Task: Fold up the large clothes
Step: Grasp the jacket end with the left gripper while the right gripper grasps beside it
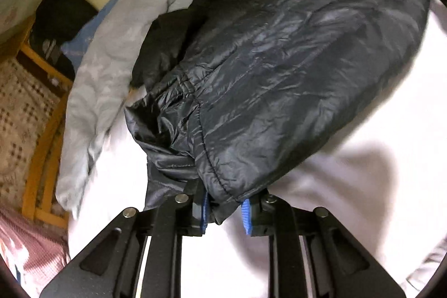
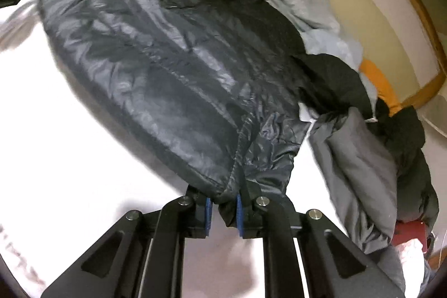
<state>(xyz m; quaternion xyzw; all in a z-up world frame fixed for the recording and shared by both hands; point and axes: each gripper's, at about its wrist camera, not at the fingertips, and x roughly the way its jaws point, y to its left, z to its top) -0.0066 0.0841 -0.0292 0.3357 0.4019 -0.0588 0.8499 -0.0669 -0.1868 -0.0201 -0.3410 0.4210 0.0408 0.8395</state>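
No readable text, label, brand, number or sign shows in either view.

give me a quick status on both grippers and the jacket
Left gripper and right gripper each shut on the dark puffer jacket hem. Jacket spread over white sheet. Grey coat beside it.

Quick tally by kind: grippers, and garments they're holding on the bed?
Grippers: 2, the left gripper and the right gripper, each shut on fabric
Held garments: 1, the dark quilted jacket, gripped at two points
White bed sheet underneath: 1
Total: 4
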